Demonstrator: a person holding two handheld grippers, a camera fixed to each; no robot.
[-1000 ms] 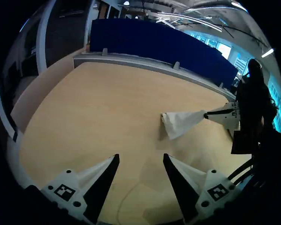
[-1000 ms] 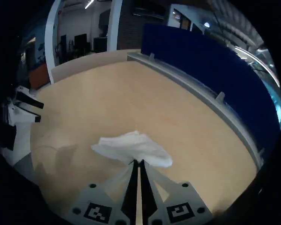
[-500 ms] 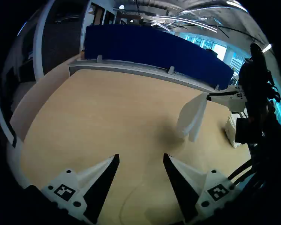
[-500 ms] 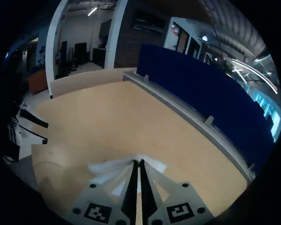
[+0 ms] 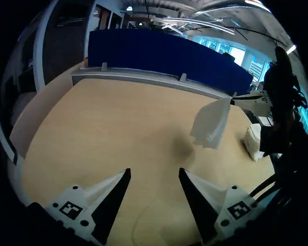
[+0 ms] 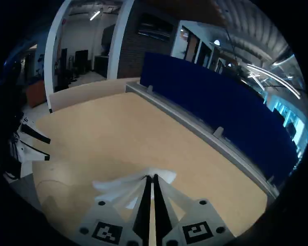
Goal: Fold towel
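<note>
A white towel point(image 5: 210, 123) hangs in the air above the wooden table point(image 5: 113, 123), pinched at its top corner by my right gripper point(image 5: 233, 101) at the right of the left gripper view. In the right gripper view that gripper point(image 6: 150, 178) is shut on the towel point(image 6: 131, 184), whose cloth bunches just past the fingertips. My left gripper point(image 5: 153, 170) stands open low over the near part of the table, nothing between its fingers. It appears far off at the left edge of the right gripper view as the left gripper point(image 6: 46, 149).
A stack of folded white towels point(image 5: 253, 141) lies at the table's right edge. A blue partition point(image 5: 162, 51) on a grey rail runs along the far side. A person point(image 5: 283, 90) stands at the right.
My right gripper lifted the towel off the table, so it now hangs free instead of lying on the wood. The left gripper stayed open and hardly moved.
</note>
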